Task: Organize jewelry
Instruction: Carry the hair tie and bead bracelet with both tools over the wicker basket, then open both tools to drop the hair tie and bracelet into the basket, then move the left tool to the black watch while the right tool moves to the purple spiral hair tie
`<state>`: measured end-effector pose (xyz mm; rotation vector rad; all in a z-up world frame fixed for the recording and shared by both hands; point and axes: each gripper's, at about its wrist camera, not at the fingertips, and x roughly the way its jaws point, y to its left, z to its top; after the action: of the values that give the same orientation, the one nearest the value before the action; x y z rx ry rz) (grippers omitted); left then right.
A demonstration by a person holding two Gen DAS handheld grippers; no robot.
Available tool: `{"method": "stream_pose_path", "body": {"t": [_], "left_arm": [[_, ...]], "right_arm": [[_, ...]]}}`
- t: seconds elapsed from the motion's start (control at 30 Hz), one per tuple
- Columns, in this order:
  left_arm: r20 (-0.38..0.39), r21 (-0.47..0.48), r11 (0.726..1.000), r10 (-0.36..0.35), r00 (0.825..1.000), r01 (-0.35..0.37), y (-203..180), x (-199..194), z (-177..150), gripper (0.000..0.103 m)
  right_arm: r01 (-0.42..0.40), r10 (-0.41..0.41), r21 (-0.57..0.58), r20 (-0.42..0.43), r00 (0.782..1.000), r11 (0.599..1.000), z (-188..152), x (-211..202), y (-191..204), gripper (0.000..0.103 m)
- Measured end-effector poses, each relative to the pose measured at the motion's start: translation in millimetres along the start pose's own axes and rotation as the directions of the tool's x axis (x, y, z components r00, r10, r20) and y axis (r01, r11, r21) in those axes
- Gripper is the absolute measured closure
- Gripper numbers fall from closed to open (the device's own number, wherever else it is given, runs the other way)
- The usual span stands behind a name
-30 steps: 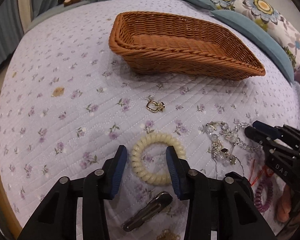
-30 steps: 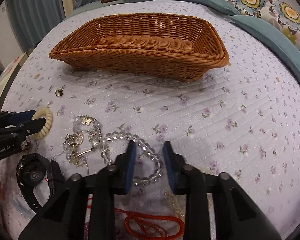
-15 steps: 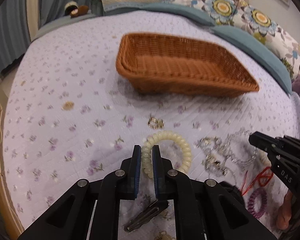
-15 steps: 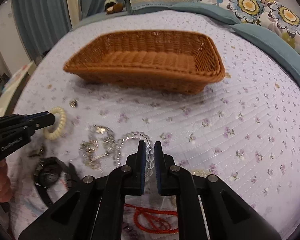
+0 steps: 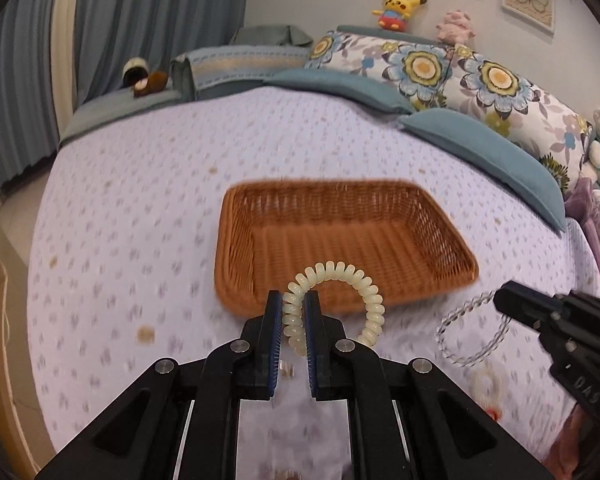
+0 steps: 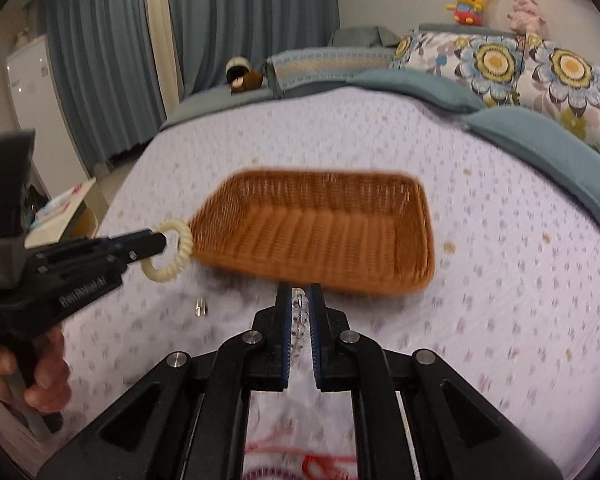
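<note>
Left gripper (image 5: 293, 312): fingers pinch the coil tie (image 5: 332, 304) on its left side, pads pressed against the coils; the rest of the loop arcs free to the right, in front of the basket's near wall.
Right gripper (image 6: 300, 312): fingers nearly together, pinching a short run of the bead bracelet (image 5: 470, 332); in its own view only a few clear beads show between the pads, while the left view shows the loop dangling from the tips.
Basket (image 5: 340, 236): wicker, open-topped, lying on the bedspread (image 5: 140, 200) just ahead of both grippers; nothing shows inside it.
Where the things are: both pieces are lifted off the bedspread, near the basket's front edge and not yet over it.
Coil tie, handling: judged light, springy and soft; it squashes under the pads and could stretch or bounce on release. A pinch across a few coils, as now, looks enough.
Bead bracelet, handling: judged light but smooth and hard, so likely slippery; the beads may roll between the pads, and the strand swings freely. A grip across the strand between two beads would sit best.
Risk: motion blur suggests quick movement; a swinging loop could catch the basket's rim, and either piece could slip free.
Left on the bed: a red cord (image 6: 324, 456) and a small ring (image 6: 200, 306) lie near the right gripper.
</note>
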<state>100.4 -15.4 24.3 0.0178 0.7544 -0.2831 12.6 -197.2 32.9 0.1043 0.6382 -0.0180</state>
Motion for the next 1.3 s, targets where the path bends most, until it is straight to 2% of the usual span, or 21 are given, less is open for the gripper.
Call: {"method": "stream_pose_path", "body": {"t": [0.1, 0.17, 0.27, 0.4, 0.47, 0.73, 0.77, 0.83, 0.93, 1.03, 1.1, 1.2, 1.3], "left_arm": [[0.004, -0.009, 1.000, -0.010, 1.000, 0.010, 1.8, 12.7, 20.4, 0.092], [-0.005, -0.020, 1.000, -0.019, 1.000, 0.019, 4.1, 26.2, 31.5, 0.092], [-0.030, -0.011, 0.999, 0.038, 0.999, -0.038, 3.6, 55.7, 40.4, 0.092], [-0.088, -0.035, 0.998, 0.046, 0.995, -0.049, 6.2, 97.4, 44.6, 0.092], [-0.104, -0.024, 0.994, 0.099, 0.990, -0.102, 3.9, 110.9, 43.0, 0.092], [-0.150, -0.025, 0.997, 0.071, 0.986, -0.076, -4.2, 136.4, 35.5, 0.091], [-0.160, -0.018, 0.997, 0.074, 0.984, -0.078, -5.0, 137.7, 34.3, 0.087], [-0.168, 0.003, 0.995, 0.095, 0.981, -0.096, -7.1, 138.1, 31.6, 0.076], [-0.138, 0.025, 0.994, 0.107, 0.985, -0.104, -9.8, 125.9, 28.4, 0.055], [-0.106, 0.004, 0.998, 0.065, 0.992, -0.065, -8.2, 105.0, 29.1, 0.054], [-0.082, -0.014, 0.999, 0.036, 0.996, -0.037, -6.0, 88.3, 29.4, 0.054], [-0.054, -0.048, 0.999, -0.017, 0.998, 0.015, -3.5, 62.1, 28.4, 0.054], [-0.031, -0.050, 0.999, -0.018, 0.999, 0.016, -6.5, 38.4, 24.7, 0.054]], "right_arm": [[0.009, -0.009, 0.005, 0.033, 0.999, 1.000, 25.5, 12.7, -5.5, 0.092], [-0.006, 0.005, 0.028, 0.027, 1.000, 1.000, 39.8, 29.4, -12.8, 0.092], [-0.023, 0.023, 0.062, 0.009, 1.000, 0.998, 49.6, 57.7, -25.3, 0.092], [-0.047, 0.052, 0.112, -0.047, 0.998, 0.993, 47.7, 94.1, -43.5, 0.092], [-0.044, 0.055, 0.122, -0.094, 0.994, 0.992, 42.0, 111.7, -51.5, 0.092], [0.019, 0.002, 0.143, -0.146, 0.989, 0.990, 29.9, 128.4, -70.2, 0.091], [0.029, -0.008, 0.135, -0.151, 0.988, 0.990, 29.3, 128.7, -71.1, 0.088], [0.058, -0.042, 0.103, -0.145, 0.989, 0.993, 27.3, 127.8, -69.4, 0.083], [0.080, -0.071, 0.068, -0.130, 0.989, 0.994, 27.1, 125.6, -66.5, 0.069], [0.070, -0.064, 0.067, -0.088, 0.994, 0.995, 28.2, 112.1, -63.2, 0.065], [0.077, -0.073, 0.063, -0.061, 0.995, 0.995, 28.6, 101.2, -61.7, 0.057], [0.081, -0.080, 0.053, -0.026, 0.996, 0.995, 26.4, 79.6, -55.6, 0.056], [0.091, -0.092, 0.044, 0.001, 0.996, 0.995, 24.9, 59.5, -46.2, 0.056]]}}
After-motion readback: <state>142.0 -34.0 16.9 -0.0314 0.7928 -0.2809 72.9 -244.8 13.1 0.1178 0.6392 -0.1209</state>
